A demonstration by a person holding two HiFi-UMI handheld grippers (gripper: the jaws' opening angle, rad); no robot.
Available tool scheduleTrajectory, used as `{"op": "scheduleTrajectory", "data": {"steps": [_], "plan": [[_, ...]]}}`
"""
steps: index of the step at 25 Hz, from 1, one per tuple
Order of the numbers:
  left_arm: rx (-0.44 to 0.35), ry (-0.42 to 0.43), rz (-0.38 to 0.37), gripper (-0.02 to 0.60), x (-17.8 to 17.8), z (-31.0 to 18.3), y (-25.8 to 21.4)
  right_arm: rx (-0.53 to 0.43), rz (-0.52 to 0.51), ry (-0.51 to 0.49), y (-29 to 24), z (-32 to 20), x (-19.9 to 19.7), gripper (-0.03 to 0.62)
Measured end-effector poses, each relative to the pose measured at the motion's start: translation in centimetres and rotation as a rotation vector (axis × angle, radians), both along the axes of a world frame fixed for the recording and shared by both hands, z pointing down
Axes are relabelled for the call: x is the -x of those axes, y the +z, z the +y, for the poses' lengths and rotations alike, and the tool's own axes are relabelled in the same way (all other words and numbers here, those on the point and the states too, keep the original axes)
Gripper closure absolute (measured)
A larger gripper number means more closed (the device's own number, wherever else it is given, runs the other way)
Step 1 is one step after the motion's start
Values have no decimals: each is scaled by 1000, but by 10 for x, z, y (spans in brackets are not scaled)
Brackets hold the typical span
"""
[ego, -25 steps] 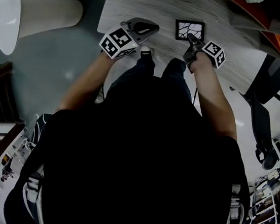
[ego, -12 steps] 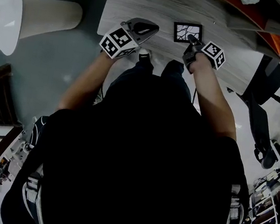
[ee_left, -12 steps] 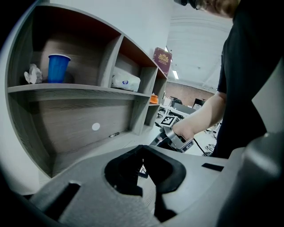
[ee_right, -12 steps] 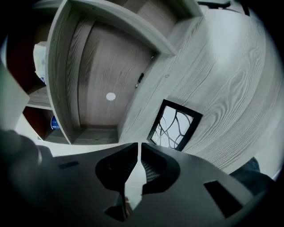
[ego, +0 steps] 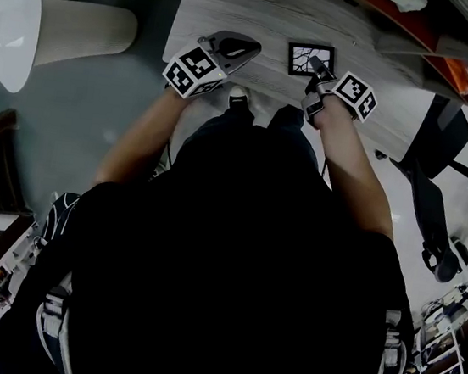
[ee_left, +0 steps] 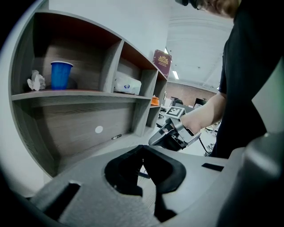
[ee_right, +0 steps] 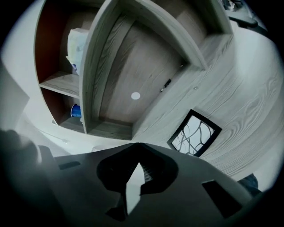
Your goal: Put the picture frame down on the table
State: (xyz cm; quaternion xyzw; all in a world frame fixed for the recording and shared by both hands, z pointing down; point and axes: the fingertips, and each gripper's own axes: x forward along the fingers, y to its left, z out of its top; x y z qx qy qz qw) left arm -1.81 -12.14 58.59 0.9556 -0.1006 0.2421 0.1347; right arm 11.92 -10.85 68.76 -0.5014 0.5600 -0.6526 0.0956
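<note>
We read this as office. Black swivel chair on castors [ego: 441, 139] beside long grey wood-grain table [ego: 240, 12]. Grey wall shelving with open cubbies [ee_left: 111, 95] holds blue plastic cup [ee_left: 60, 75], upright dark red book [ee_left: 162, 64]. Beyond, more desks with monitors [ee_left: 177, 103], we think; view blurred. White ceiling strip lights [ee_left: 176, 74].

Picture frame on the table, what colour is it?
Black picture frame, wavy black lines inside; right gripper view.

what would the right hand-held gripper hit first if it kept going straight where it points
Probably the bare table top, just beside the picture frame rather than the frame itself; depth is unclear.
</note>
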Motion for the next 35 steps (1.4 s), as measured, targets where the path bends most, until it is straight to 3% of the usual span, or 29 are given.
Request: {"op": "scheduleTrajectory", "data": {"steps": [13,28,35], "plan": [[-33,24,13,565,-8,1,-13,-250,177,-86,-77,-18,-8,586],[-88,46,35,565,-27,-3,-35,-530,487,-98,-180,-27,-78,586],[-123,63,33,565,-37,-1,-48,-654,655,-127,-229,-20,-88,588]]}}
